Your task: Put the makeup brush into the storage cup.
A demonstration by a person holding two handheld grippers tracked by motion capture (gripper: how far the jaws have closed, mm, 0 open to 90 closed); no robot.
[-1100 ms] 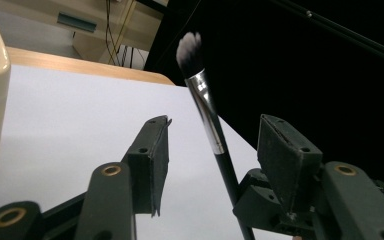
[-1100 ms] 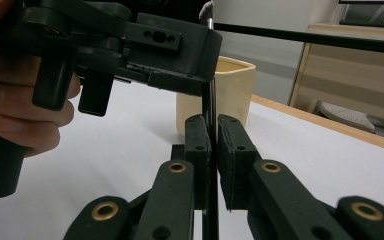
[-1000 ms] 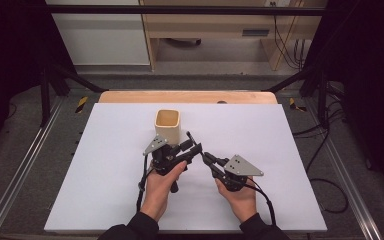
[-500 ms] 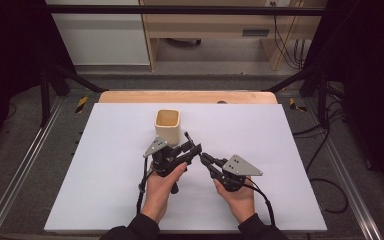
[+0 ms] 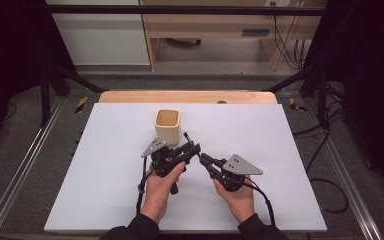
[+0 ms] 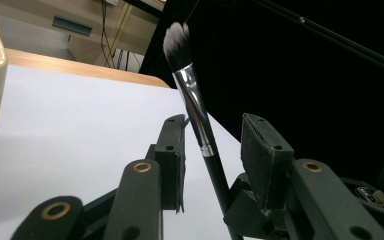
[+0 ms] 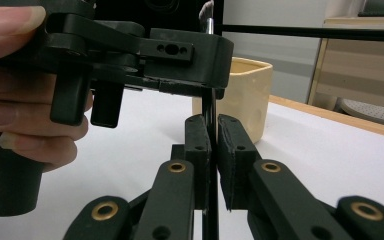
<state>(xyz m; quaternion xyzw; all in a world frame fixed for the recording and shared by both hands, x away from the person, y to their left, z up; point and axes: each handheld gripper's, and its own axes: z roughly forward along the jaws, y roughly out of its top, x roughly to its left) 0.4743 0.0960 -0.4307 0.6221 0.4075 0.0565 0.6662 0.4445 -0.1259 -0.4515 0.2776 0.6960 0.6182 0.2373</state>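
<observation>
White sheet over a wooden table (image 5: 130,96), dark frame around, cabinets behind.

High view: cream cup (image 5: 167,125) upright mid-table. Both hands just below it, left gripper (image 5: 189,150) and right gripper (image 5: 203,159) tips almost meeting; a thin brush (image 5: 186,137) pokes up between them, hard to read here.

Left gripper view: makeup brush (image 6: 194,102) stands tilted between the jaws, which sit spread, not pinching; shaft seems to lean on the left pad, contact unclear. Cup edge at far left.

Right gripper view: right gripper (image 7: 211,150) clenched on the thin black handle (image 7: 209,120); left gripper body just above, cup behind.

Handling guess: light, stiff, slick narrow shaft, soft bristles; grip the handle below the metal ferrule, never the tuft. Handle's lower end cut off.
</observation>
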